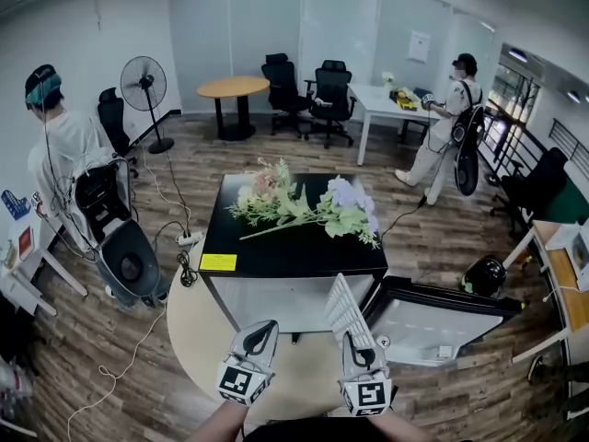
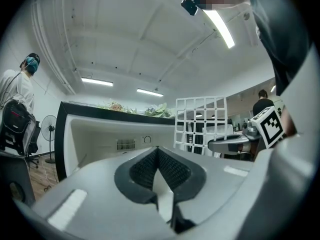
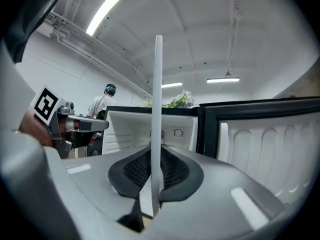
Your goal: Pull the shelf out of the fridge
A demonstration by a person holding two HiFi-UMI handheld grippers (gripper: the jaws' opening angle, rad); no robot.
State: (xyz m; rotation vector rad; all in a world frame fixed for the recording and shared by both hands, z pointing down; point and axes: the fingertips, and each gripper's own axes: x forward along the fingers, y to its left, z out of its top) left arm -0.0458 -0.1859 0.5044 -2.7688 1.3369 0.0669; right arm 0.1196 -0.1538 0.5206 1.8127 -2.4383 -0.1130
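A black mini fridge [image 1: 294,251] stands in front of me with its door [image 1: 433,325] swung open to the right. The white wire shelf [image 1: 345,309] is outside the fridge and tilted upward, with my right gripper [image 1: 359,341] shut on its near edge. In the right gripper view the shelf [image 3: 158,109] stands edge-on between the closed pads of the right gripper [image 3: 156,154]. The left gripper [image 1: 262,330] hangs beside it, shut and holding nothing. In the left gripper view its pads [image 2: 157,151] meet, and the shelf grid [image 2: 200,121] shows to the right of the white fridge interior [image 2: 110,134].
Artificial flowers [image 1: 304,205] lie on the fridge top. A round beige table [image 1: 193,339] sits below the grippers. Cables and a dark bin [image 1: 129,265] are at the left, a helmet [image 1: 485,274] on the floor at the right. One person stands at the left, another at the far desk.
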